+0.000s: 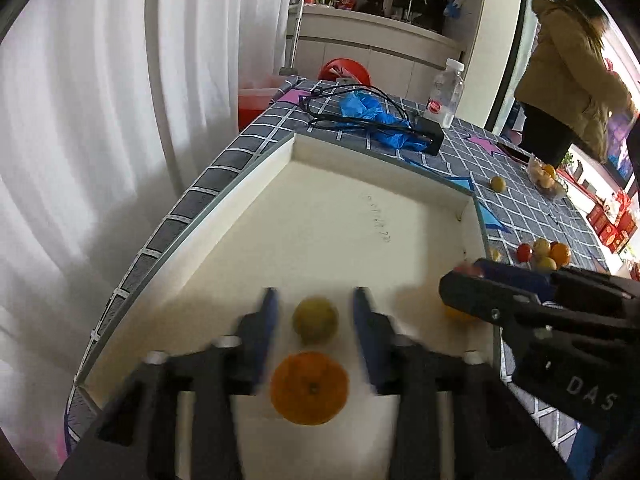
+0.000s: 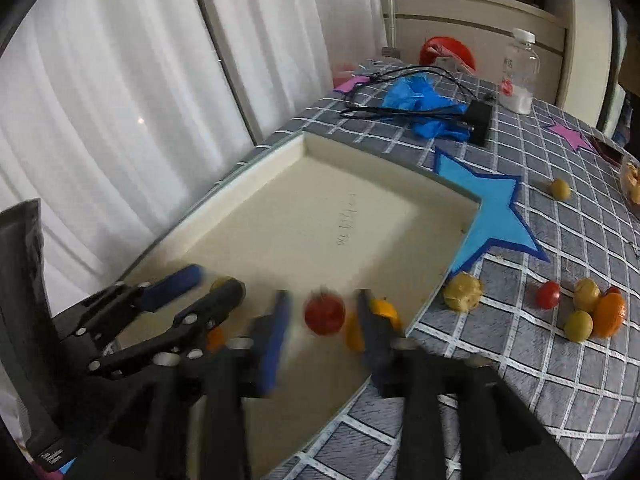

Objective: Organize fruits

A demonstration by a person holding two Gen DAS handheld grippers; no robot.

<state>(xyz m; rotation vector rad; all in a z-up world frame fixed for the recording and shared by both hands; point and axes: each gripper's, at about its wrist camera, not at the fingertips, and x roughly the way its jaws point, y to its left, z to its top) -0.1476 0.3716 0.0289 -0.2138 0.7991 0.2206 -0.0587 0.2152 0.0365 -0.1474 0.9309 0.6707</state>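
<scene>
Matt cream tray [image 1: 360, 216], glossy tomato [image 2: 324, 313], checked cloth tablecloth [image 2: 560, 360]

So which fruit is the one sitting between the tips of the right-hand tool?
Find the big cream tray on the grey checked tablecloth, then its near corner, where the right tool hovers with its jaws apart. Between them lies a small round red fruit. The fruits beside it in the tray are orange or yellow; this alone is red.

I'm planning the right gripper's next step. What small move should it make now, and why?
Probably lift the right gripper clear of the tray and swing toward the loose fruit, perhaps the red tomato on the tablecloth. Its fingers are spread, apart from the red fruit between them, which appears to lie in the tray.
</scene>
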